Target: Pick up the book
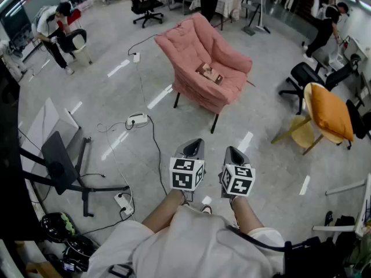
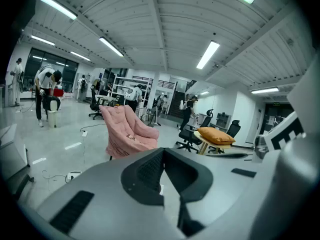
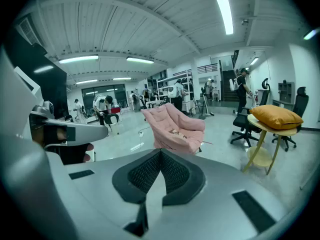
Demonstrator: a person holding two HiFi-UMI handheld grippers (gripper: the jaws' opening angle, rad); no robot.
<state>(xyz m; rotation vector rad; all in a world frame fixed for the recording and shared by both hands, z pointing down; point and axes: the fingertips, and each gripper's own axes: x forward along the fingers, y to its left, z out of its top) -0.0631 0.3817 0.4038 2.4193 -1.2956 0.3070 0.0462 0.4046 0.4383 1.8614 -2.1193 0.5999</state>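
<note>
The book [image 1: 209,72] lies flat on the seat cushion of the pink armchair [image 1: 200,51], well ahead of me across open floor and apart from both grippers. From the head view I look down on its brown cover. The print on it is too small for me to read. The right gripper view catches the book [image 3: 175,131] only as a small dark patch on the seat. In the left gripper view the armchair [image 2: 125,129] sits further left, and I can barely make the book out there.

The left gripper [image 1: 195,145] and right gripper [image 1: 232,152] are side by side near my body, angled down toward the floor. Both have their jaws pressed together with nothing between them; each gripper's own view shows the ribbed pads meeting in a closed V, on the left gripper [image 2: 162,153] and the right gripper [image 3: 160,153]. The only markings I can see are the black-and-white square patterns on the marker cubes [image 1: 186,174].

Only the head view shows the floor clutter: a white power strip [image 1: 137,120] with trailing cable between me and the chair. Only the gripper views show the ceiling light strips [image 2: 208,54]. To the right stands a round side table [image 3: 272,134] carrying an orange cushion [image 3: 276,116].
</note>
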